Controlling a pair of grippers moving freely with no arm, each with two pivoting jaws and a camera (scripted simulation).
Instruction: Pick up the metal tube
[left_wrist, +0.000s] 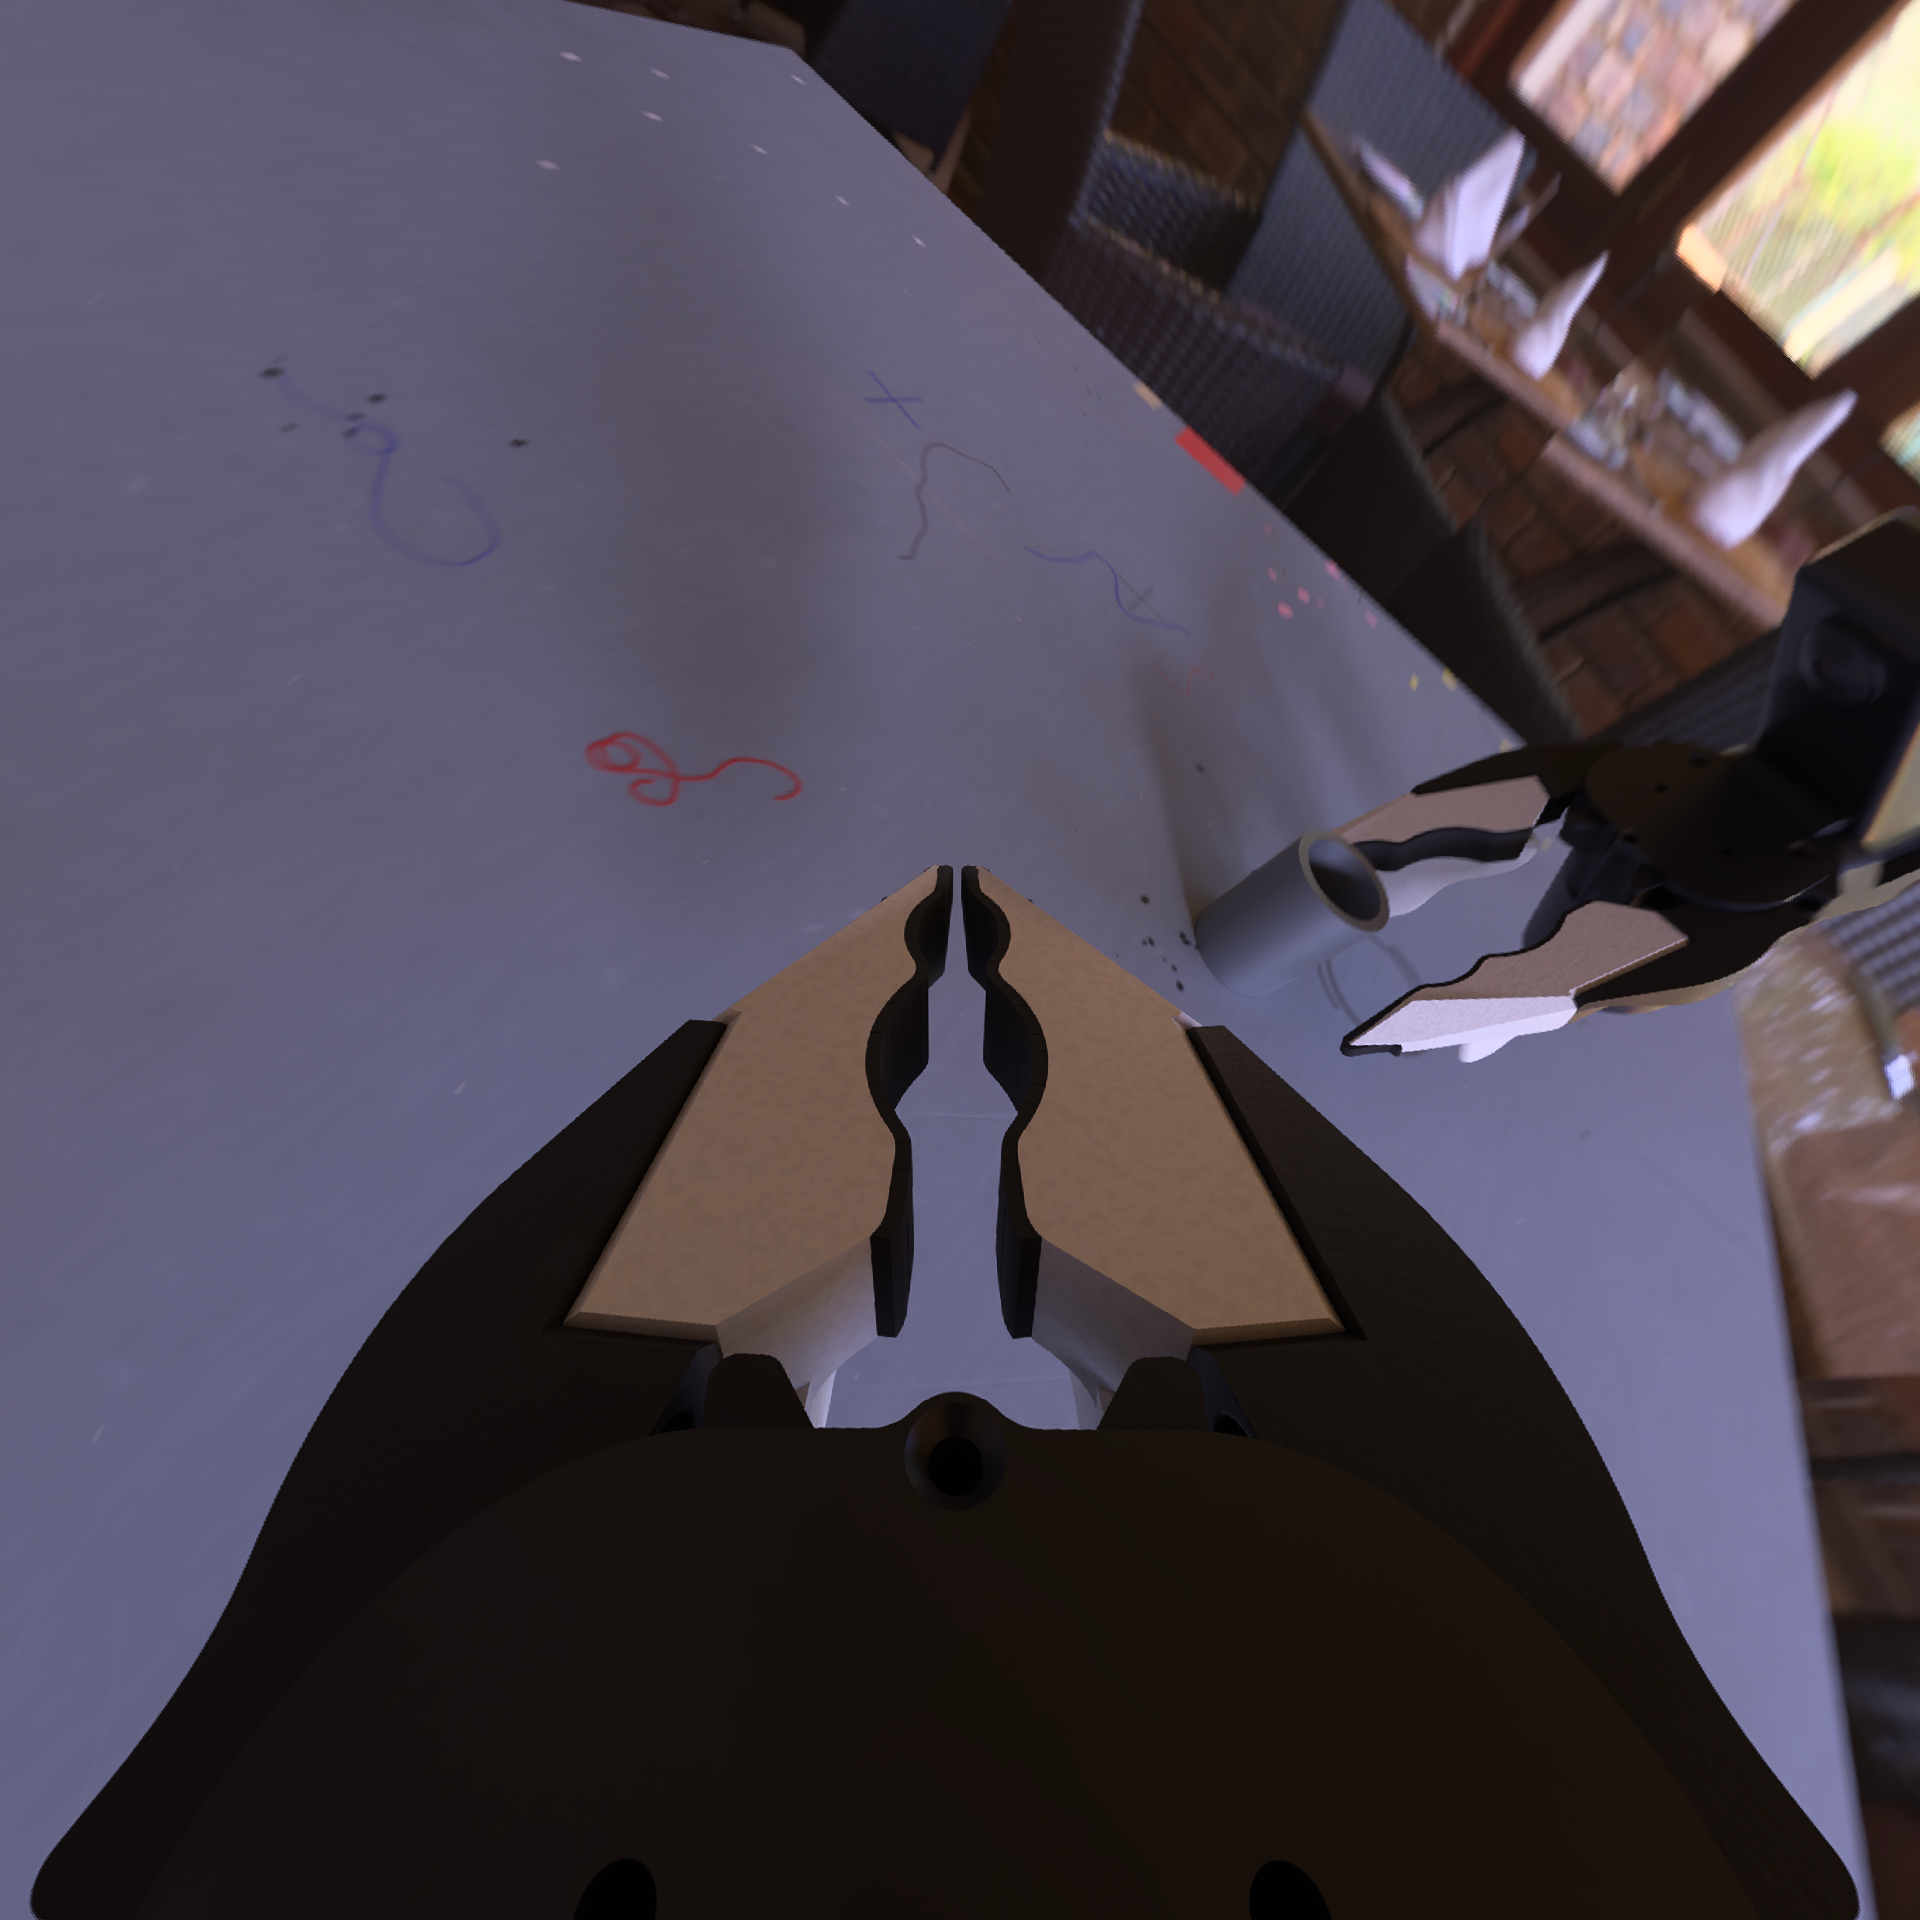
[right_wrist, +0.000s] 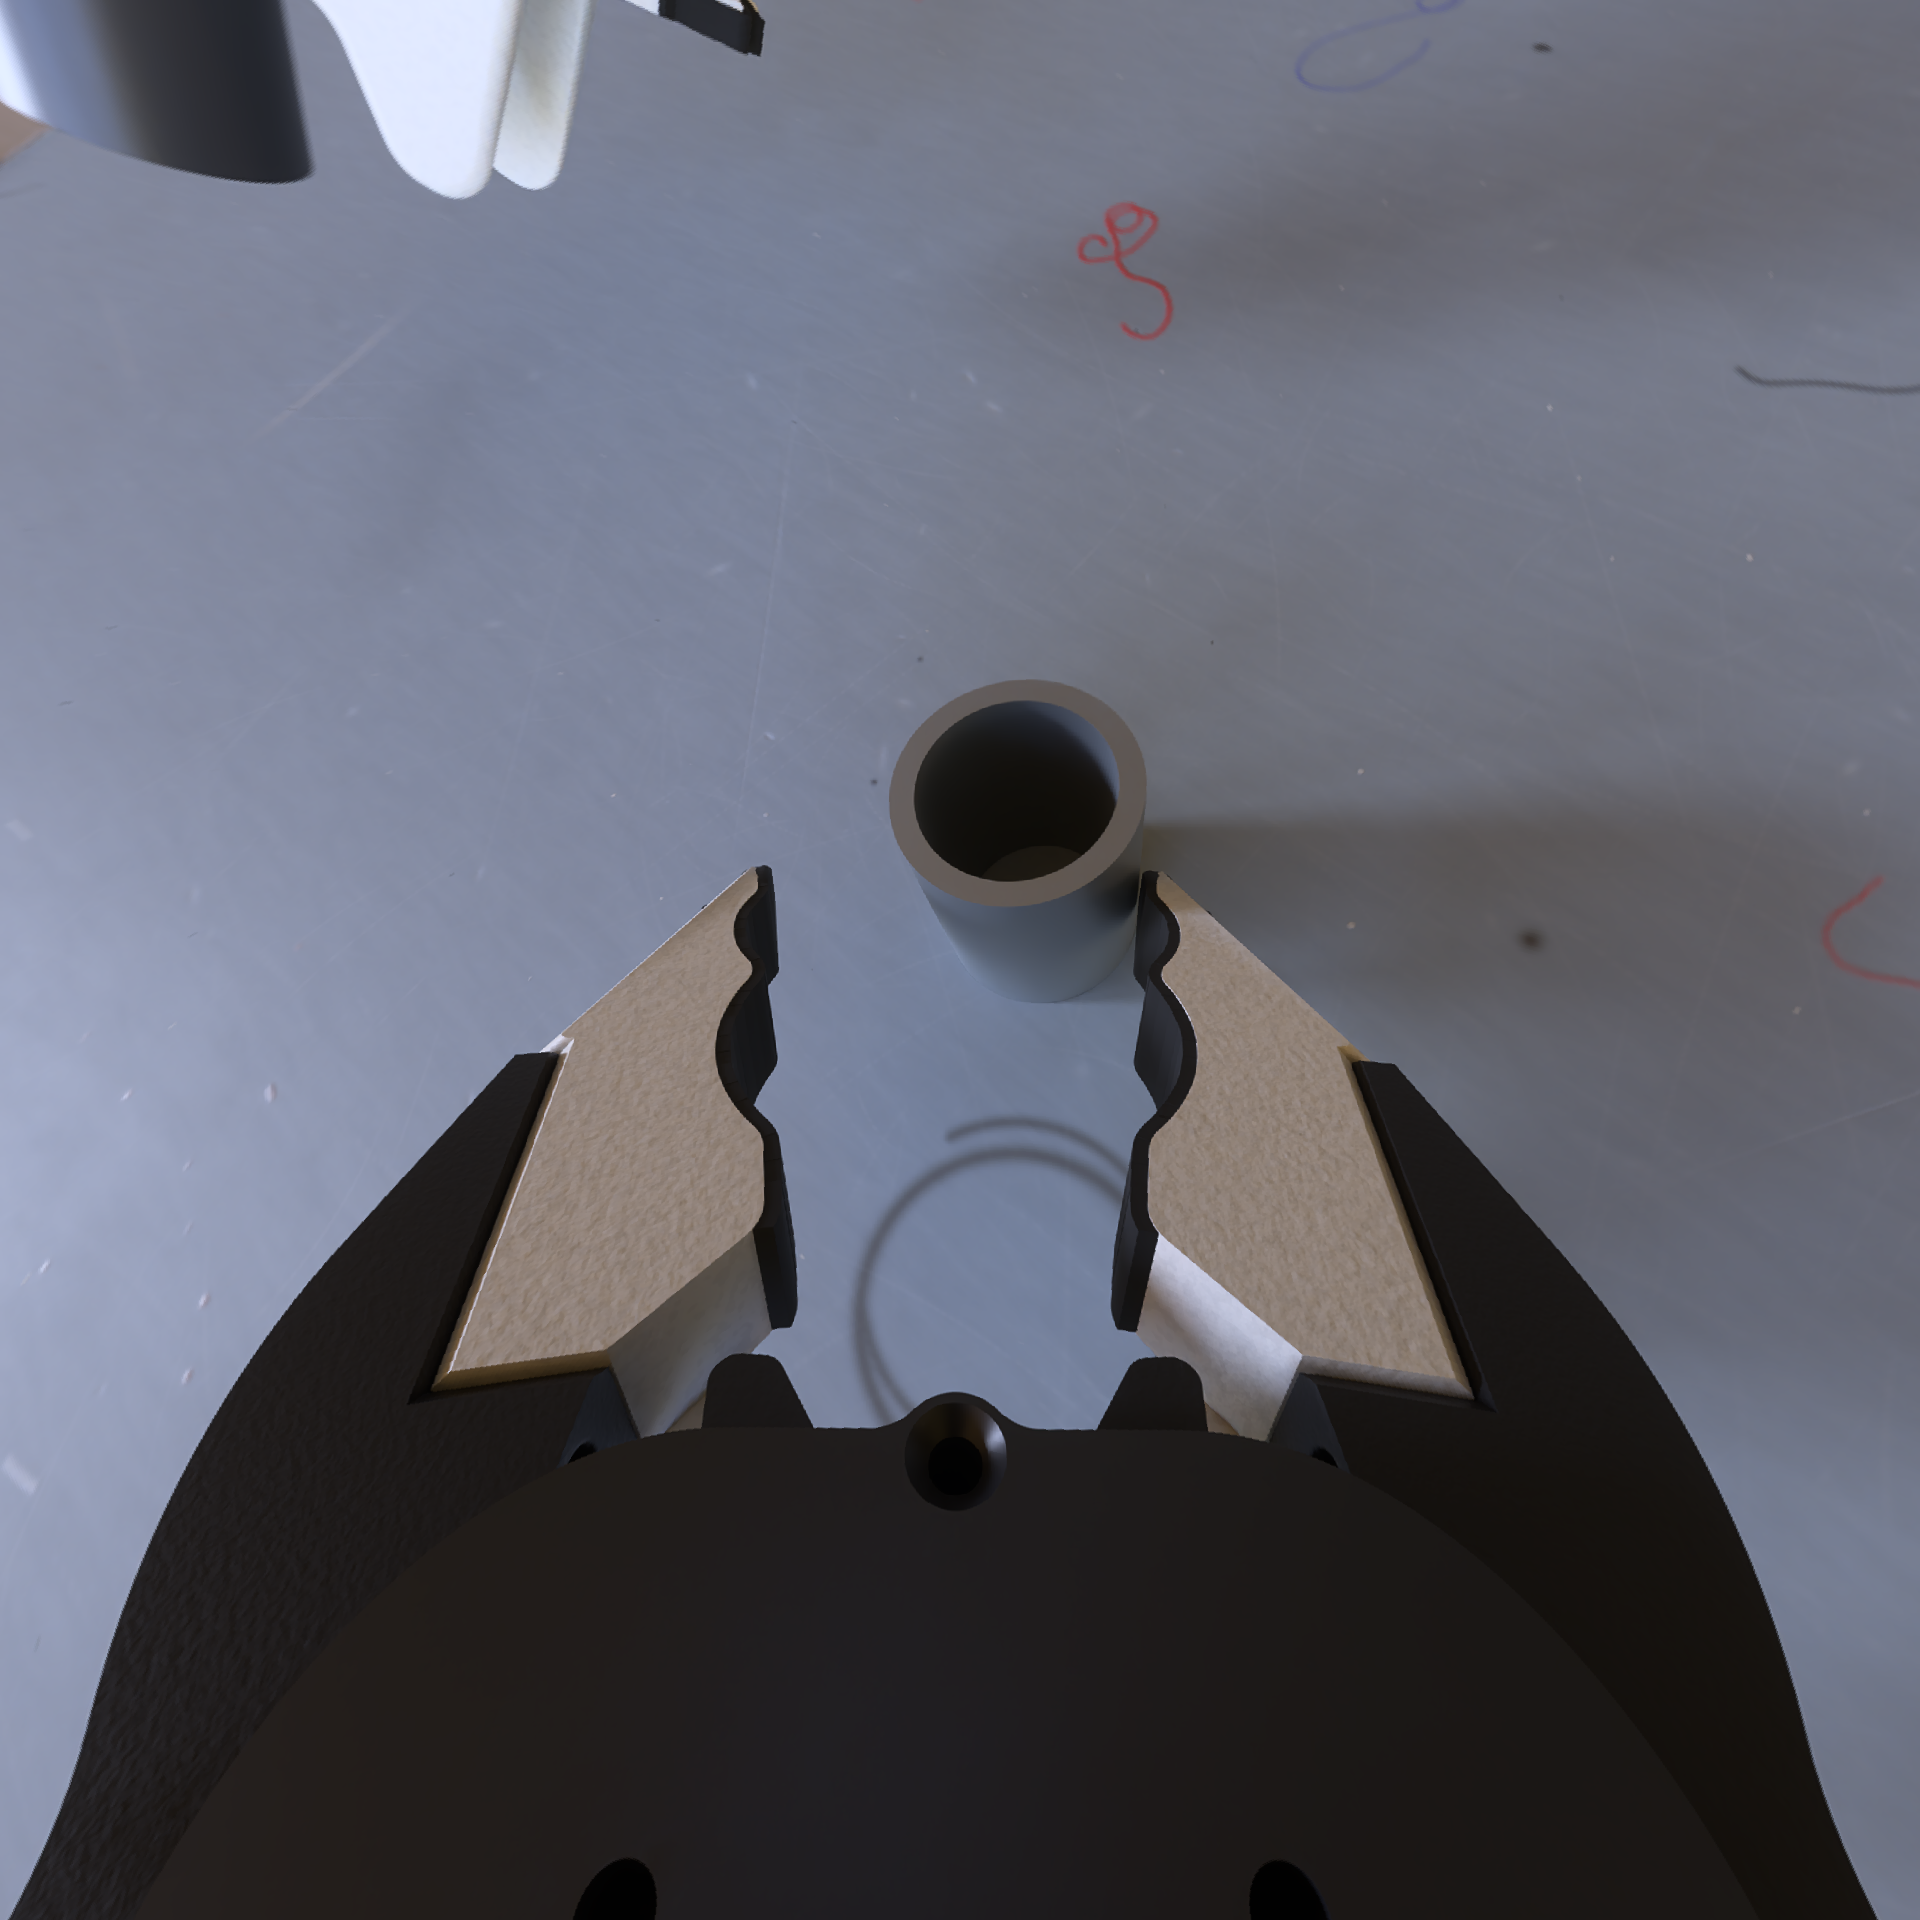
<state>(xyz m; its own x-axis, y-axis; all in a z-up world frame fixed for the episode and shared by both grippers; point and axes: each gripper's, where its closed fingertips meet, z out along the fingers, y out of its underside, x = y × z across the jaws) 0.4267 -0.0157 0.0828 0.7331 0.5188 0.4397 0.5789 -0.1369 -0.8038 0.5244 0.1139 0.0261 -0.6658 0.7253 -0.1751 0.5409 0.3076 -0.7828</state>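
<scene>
The metal tube (right_wrist: 1039, 945) is short, dark grey and open at the top. It stands upright on the grey table (right_wrist: 520, 623). My right gripper (right_wrist: 956, 875) is open and tilted down over it. The tube sits at the fingertips, nearer the right finger (right_wrist: 1247, 1091), which is at its side. In the left wrist view the tube (left_wrist: 1262, 935) is to the right, with the open right gripper (left_wrist: 1330, 940) around its top end. My left gripper (left_wrist: 956, 873) is shut and empty, hovering left of the tube. Its white underside (right_wrist: 468, 94) shows at the top left of the right wrist view.
The table (left_wrist: 416, 935) bears pen scribbles, red (left_wrist: 665, 769) and blue (left_wrist: 436, 509). Its far edge runs diagonally at the right, with a red tape mark (left_wrist: 1210, 457). Beyond the edge are dark woven chairs (left_wrist: 1195, 312) and wooden shelves (left_wrist: 1558, 416).
</scene>
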